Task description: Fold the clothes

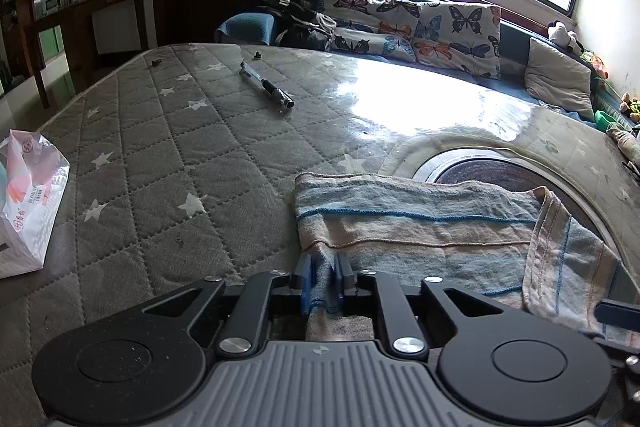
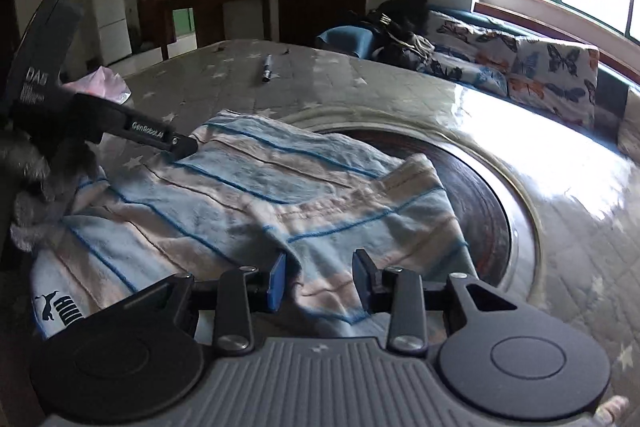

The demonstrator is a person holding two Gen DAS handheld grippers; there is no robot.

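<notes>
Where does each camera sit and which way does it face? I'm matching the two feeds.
Left wrist: on the left gripper, facing downward over its fingers, which pinch the striped cloth.
Right wrist: on the right gripper, its parted fingers either side of a cloth fold; the left gripper shows at the far edge.
Shared: cloth, pen, quilted table, butterfly cushions.

"GenRobot.AI" is showing in white on the left gripper (image 2: 176,143) arm at the left; "DAS" is standing on its dark body above.
</notes>
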